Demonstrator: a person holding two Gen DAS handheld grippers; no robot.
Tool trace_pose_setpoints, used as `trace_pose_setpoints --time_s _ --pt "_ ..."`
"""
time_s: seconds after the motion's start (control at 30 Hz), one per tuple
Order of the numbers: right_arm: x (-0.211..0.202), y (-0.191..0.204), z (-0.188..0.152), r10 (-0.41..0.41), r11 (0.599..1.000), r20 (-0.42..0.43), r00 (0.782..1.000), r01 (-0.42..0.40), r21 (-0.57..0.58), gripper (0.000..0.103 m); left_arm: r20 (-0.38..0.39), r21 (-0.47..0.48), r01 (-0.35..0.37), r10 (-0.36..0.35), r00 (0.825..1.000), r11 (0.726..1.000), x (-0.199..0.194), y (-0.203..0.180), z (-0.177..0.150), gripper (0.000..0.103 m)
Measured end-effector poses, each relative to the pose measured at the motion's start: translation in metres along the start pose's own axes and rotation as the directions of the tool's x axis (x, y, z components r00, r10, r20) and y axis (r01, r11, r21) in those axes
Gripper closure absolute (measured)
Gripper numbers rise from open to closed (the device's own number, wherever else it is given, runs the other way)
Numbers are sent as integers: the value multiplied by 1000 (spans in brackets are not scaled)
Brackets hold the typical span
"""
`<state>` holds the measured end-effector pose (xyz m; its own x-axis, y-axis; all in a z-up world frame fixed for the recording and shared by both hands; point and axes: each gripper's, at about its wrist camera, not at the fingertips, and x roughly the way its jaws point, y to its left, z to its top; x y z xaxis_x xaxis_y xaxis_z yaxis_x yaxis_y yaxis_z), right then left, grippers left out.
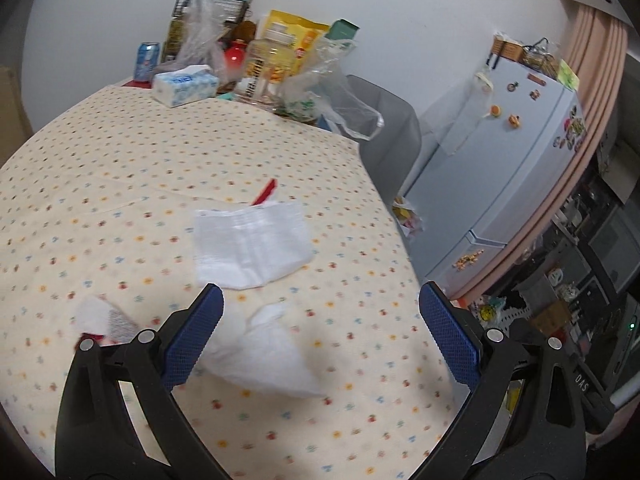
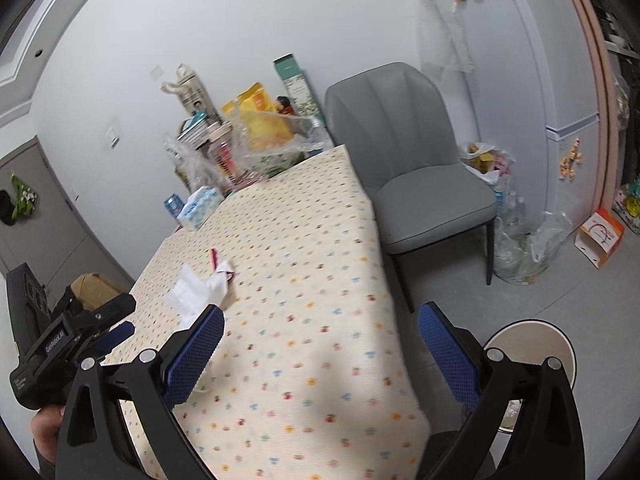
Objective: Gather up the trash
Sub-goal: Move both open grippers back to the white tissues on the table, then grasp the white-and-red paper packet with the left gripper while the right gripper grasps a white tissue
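Observation:
In the left wrist view, a crumpled white tissue (image 1: 264, 354) lies on the dotted tablecloth (image 1: 120, 168) between the tips of my open left gripper (image 1: 320, 312). A flat folded white tissue (image 1: 250, 244) lies just beyond it, with a red wrapper (image 1: 265, 192) sticking out behind. A small white and red scrap (image 1: 102, 320) lies to the left. In the right wrist view, my right gripper (image 2: 320, 332) is open and empty above the table's near right part. The tissues (image 2: 198, 292) and the red wrapper (image 2: 215, 258) lie to its left, next to the left gripper (image 2: 80, 340).
At the table's far end stand a tissue box (image 1: 186, 86), a can (image 1: 147, 60), bags and bottles (image 1: 280, 56). A grey chair (image 2: 416, 160) stands at the table's right side. A fridge (image 1: 512, 152), floor bags (image 2: 524, 240) and a round bin (image 2: 532, 352) are beyond.

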<state>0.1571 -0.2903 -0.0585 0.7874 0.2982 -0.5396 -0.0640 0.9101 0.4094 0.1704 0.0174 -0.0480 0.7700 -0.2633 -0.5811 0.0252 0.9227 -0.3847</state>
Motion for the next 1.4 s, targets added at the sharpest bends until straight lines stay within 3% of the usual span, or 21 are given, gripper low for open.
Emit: trace_pose_setpoints --time_s 0.17,0.37,0.73,1.13,1.23,1.3,1.37,1.4 --pt "10 19 -4 29 999 -21 999 -29 -23 8 10 -36 -89 90 996 995 -13 37 -2 6" --pt "21 39 -10 53 997 -48 997 -55 -50 8 -13 -116 -215 215 977 970 -21 89 -7 6" --pt "40 70 -17 58 993 -82 995 -66 -93 8 -35 -193 -252 250 968 948 -35 138 -17 6" --pt "52 60 -23 36 996 -112 993 -45 -80 8 -97 -118 -314 304 948 942 6 126 -28 12" --pt "53 56 -22 32 997 -114 993 -40 -73 8 -100 -76 -347 339 935 935 13 118 -30 20" --pt "57 56 -22 33 997 -119 992 -42 -70 8 -99 -61 -361 354 930 931 15 114 -30 32" --pt "60 63 -21 39 995 -123 992 -49 -84 8 -98 -56 -368 361 927 928 14 114 -30 56" --pt "62 67 -20 39 994 -123 992 -52 -98 8 -97 -61 -360 353 930 931 14 114 -29 58"
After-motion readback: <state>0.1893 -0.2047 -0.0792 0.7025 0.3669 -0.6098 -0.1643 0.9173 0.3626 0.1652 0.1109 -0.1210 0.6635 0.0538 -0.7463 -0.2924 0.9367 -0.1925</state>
